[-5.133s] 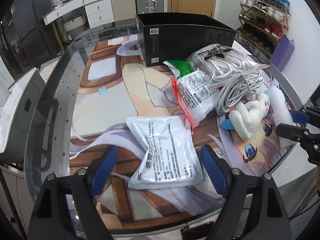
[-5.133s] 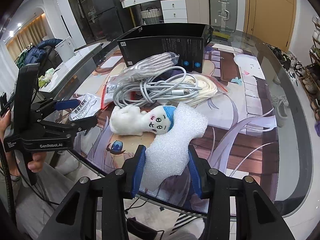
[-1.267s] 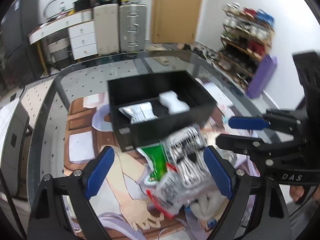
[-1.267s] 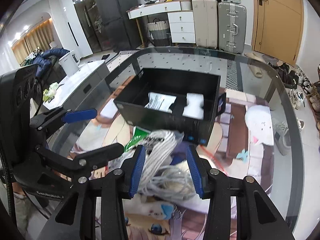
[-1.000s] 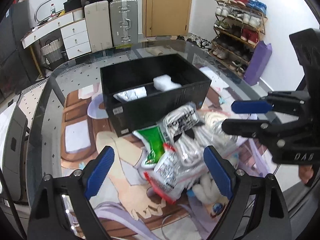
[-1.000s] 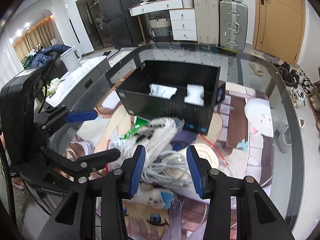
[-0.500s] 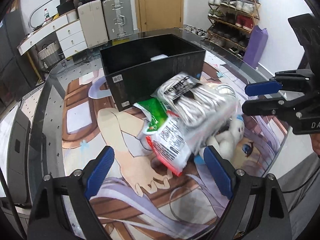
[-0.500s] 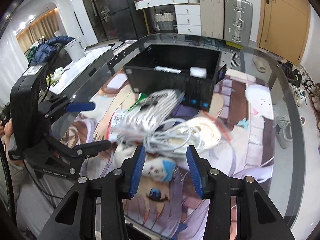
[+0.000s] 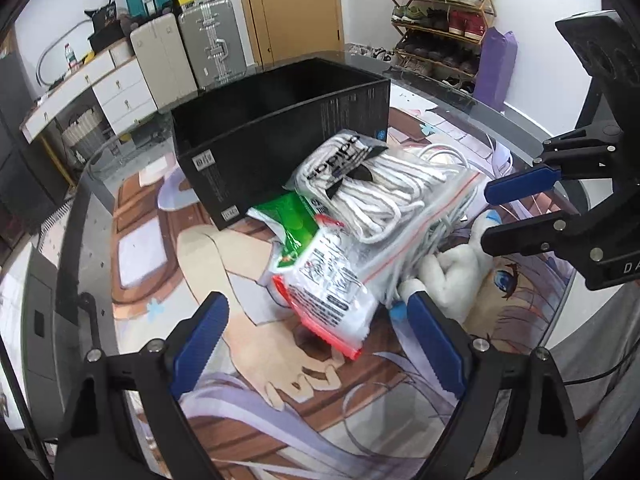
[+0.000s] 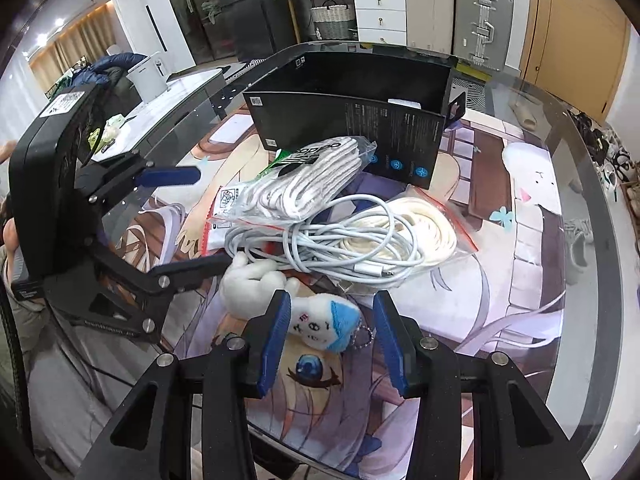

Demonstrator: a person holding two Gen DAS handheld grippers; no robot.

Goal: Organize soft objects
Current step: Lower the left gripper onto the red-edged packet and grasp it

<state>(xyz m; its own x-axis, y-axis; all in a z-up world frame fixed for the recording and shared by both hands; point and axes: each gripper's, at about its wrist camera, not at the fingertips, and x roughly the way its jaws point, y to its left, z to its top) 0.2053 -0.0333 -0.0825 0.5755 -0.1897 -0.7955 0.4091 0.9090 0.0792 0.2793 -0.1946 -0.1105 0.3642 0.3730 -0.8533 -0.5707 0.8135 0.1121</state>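
— Where do the two tools stand?

— The left gripper (image 9: pixel 316 344) is spread wide with nothing between its blue pads; just ahead of its jaws lies a red-edged zip bag (image 9: pixel 332 292), and the far end of that bag runs under a green packet (image 9: pixel 294 220). The right gripper (image 10: pixel 330 340) is released too, its jaws straddling the head of a white plush toy (image 10: pixel 316 320) (blue ear, small bead chain) without pressing on it, as far as the right wrist view shows.

— And the rest of the soft things?

— Beyond the right jaws, a loose grey-white cable (image 10: pixel 320 244) is heaped on a bag of cream cord (image 10: pixel 420 228). A bag of white rope (image 9: pixel 360 184) leans on the pile, its top end against the black box (image 9: pixel 280 120), which stands farthest from both sets of jaws. A white corner shows over the box's near wall in the right wrist view.

— The surface?

— A glass table (image 10: pixel 580 152) covered with a printed anime mat (image 9: pixel 248 320).
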